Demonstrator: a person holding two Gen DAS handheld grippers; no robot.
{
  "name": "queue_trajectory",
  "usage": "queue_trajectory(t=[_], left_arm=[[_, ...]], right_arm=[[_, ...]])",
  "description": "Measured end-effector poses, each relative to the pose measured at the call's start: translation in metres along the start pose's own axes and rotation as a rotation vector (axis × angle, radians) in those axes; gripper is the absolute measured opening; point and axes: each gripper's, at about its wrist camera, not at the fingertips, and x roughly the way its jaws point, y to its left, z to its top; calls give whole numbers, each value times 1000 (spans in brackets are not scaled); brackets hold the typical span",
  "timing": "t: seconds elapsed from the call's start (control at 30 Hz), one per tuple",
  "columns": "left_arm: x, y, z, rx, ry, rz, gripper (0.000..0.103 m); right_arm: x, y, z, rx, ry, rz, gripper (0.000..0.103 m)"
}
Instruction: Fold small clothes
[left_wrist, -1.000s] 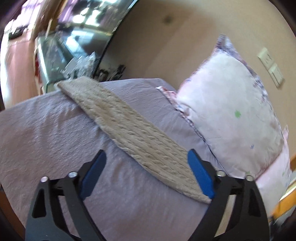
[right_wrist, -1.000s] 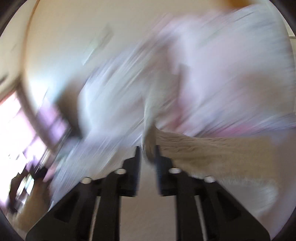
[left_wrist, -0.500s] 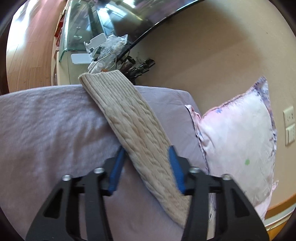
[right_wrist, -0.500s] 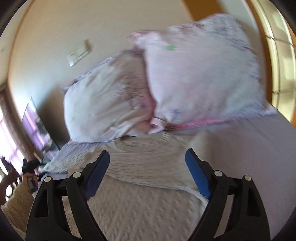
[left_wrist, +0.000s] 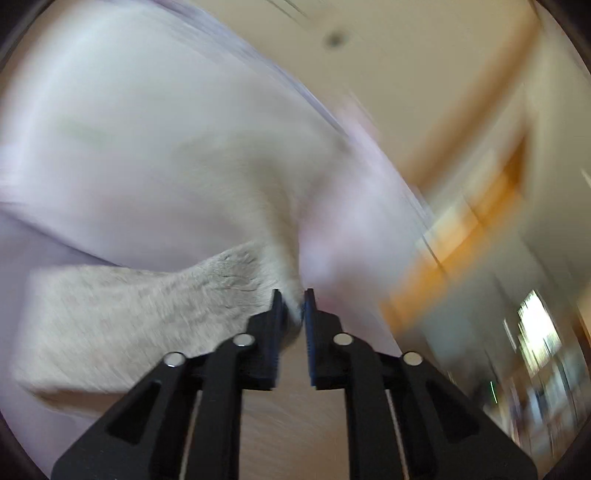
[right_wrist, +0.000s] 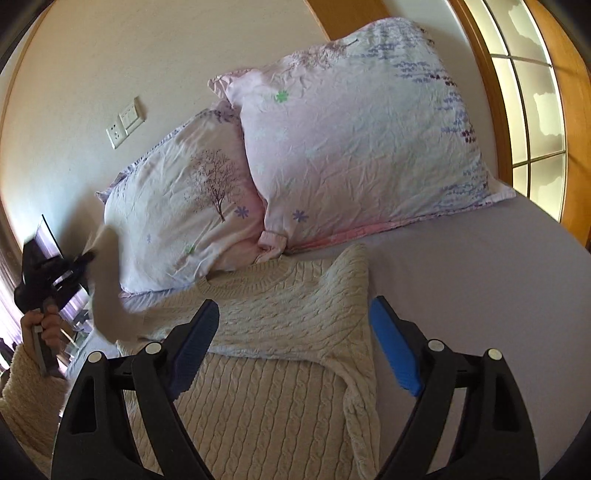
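A cream cable-knit sweater (right_wrist: 280, 354) lies flat on the lilac bed sheet (right_wrist: 480, 295), its right sleeve folded across the chest. My right gripper (right_wrist: 291, 339) is open and empty, hovering over the sweater's upper body. My left gripper (left_wrist: 293, 306) is shut on the left sleeve (left_wrist: 147, 310) and holds it lifted; the left wrist view is motion-blurred. In the right wrist view the left gripper (right_wrist: 86, 258) shows at far left with the raised, blurred sleeve (right_wrist: 107, 291).
Two pink floral pillows (right_wrist: 351, 147) (right_wrist: 184, 218) lean against the beige wall (right_wrist: 110, 55) at the head of the bed. A wooden-framed window (right_wrist: 528, 110) is at the right. A wall switch (right_wrist: 125, 122) is above the pillows.
My left gripper closed on the left sleeve and lifted it, swinging fast. My right gripper let go of the right sleeve, opened and now hovers still over the sweater.
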Motion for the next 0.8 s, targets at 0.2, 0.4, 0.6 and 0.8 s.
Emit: queue_trajectory(t=[0.2, 0.4, 0.6, 0.8], left_arm=[[10, -37, -73, 163, 214, -10, 50], [-126, 6, -141, 121, 200, 142, 62], [-187, 51, -216, -103, 217, 136, 64], [-176, 69, -250, -208, 259, 100, 50]], right_arm=[[-32, -6, -20, -44, 98, 90, 92], [-66, -43, -76, 91, 335, 320, 92], [-87, -66, -147, 218, 518, 414, 74], [-75, -76, -175, 332, 531, 442, 50]])
